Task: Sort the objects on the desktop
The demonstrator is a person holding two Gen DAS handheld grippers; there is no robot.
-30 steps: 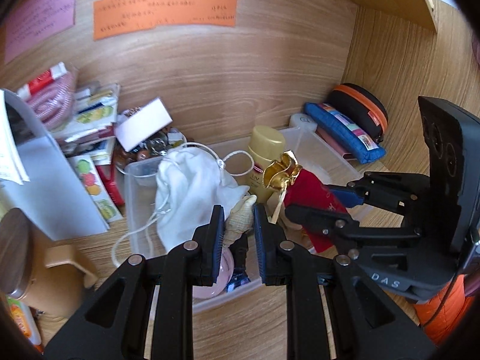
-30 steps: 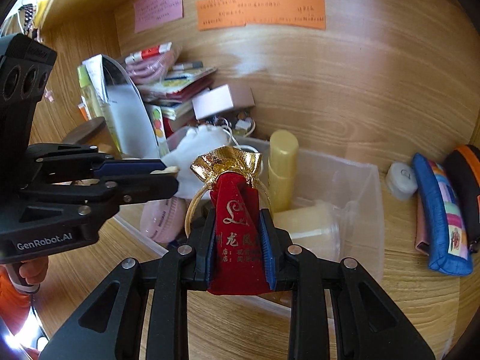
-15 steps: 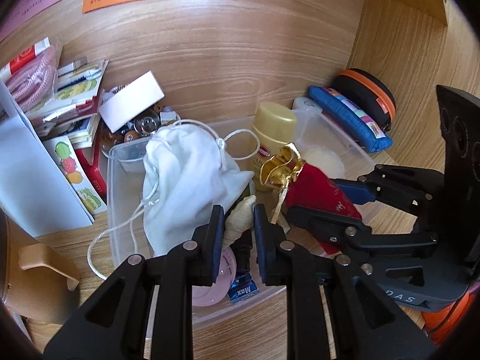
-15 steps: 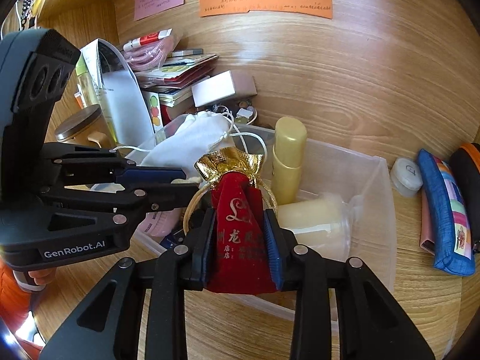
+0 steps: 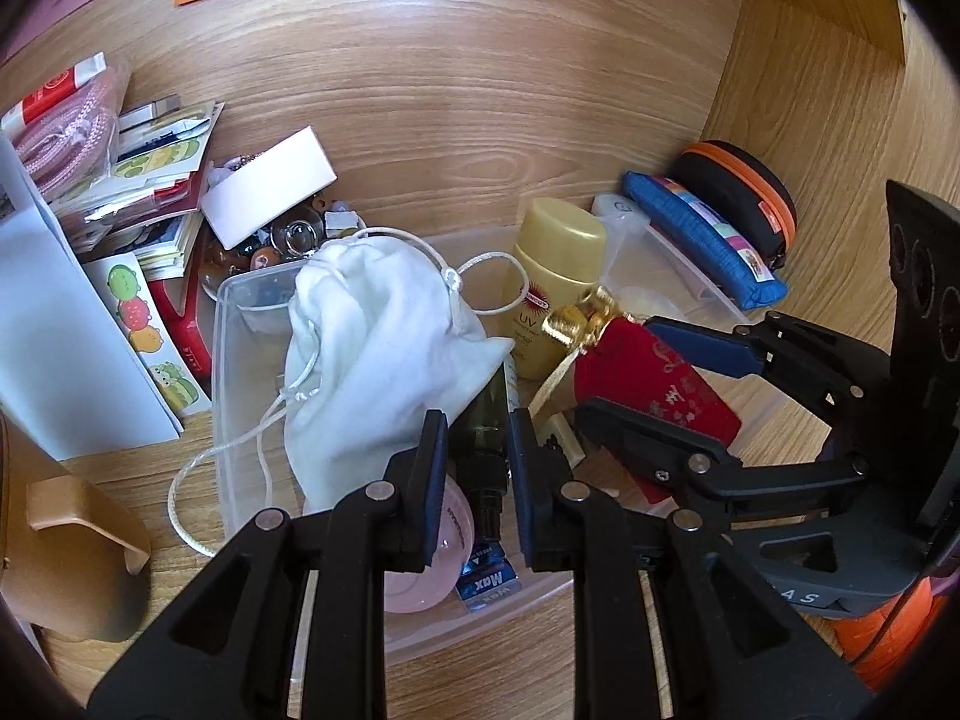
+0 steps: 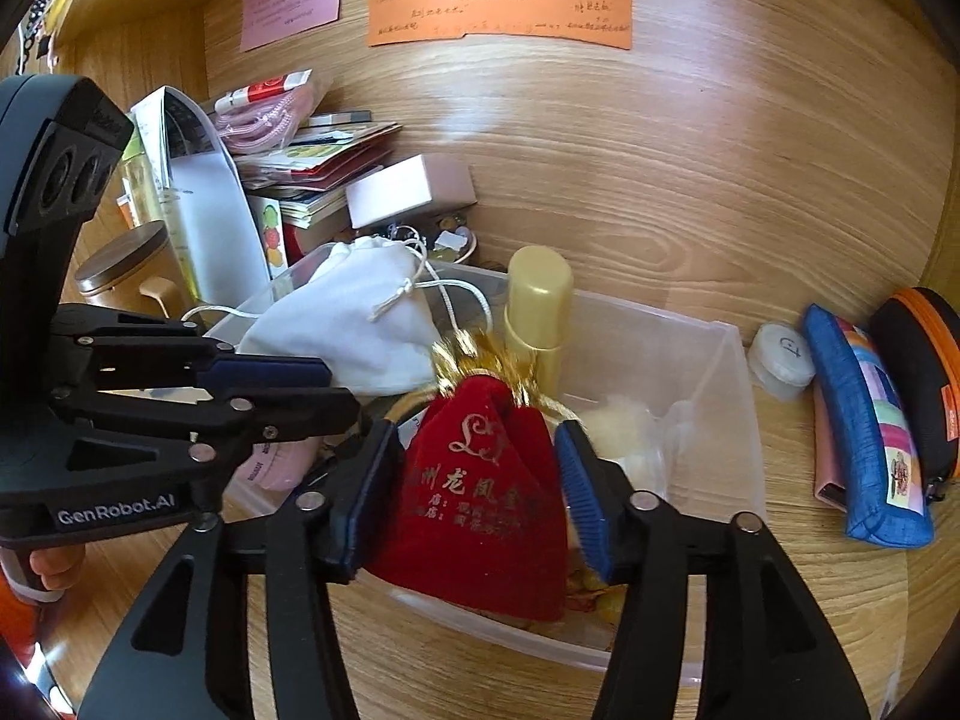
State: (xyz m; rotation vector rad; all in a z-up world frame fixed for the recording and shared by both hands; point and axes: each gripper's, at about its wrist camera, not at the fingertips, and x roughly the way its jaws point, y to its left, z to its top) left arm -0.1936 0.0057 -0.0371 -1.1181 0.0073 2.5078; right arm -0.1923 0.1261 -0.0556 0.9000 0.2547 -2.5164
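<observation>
A clear plastic bin (image 5: 223, 324) (image 6: 729, 360) on the wooden desk holds a white drawstring pouch (image 5: 372, 348) (image 6: 348, 324), a gold sunscreen bottle (image 5: 555, 276) (image 6: 537, 312), a pink round case (image 5: 420, 570) and a dark bottle (image 5: 483, 420). My left gripper (image 5: 478, 456) is open over the bin, with nothing held; the dark bottle lies below its gap. My right gripper (image 6: 477, 468) has opened around the red velvet pouch with gold top (image 6: 480, 480) (image 5: 648, 378), which rests in the bin between the spread jaws.
A pile of booklets, a white box (image 5: 267, 192) and a white folder (image 5: 54, 324) stand left of the bin. A blue pencil case (image 6: 864, 426), black-orange case (image 6: 918, 372) and small white jar (image 6: 780, 354) lie right. A brown wooden holder (image 5: 66, 540) sits front left.
Both grippers lowered toward the bin. The cream object left my left gripper, whose jaws opened. My right jaws spread apart and the red pouch sank into the bin.
</observation>
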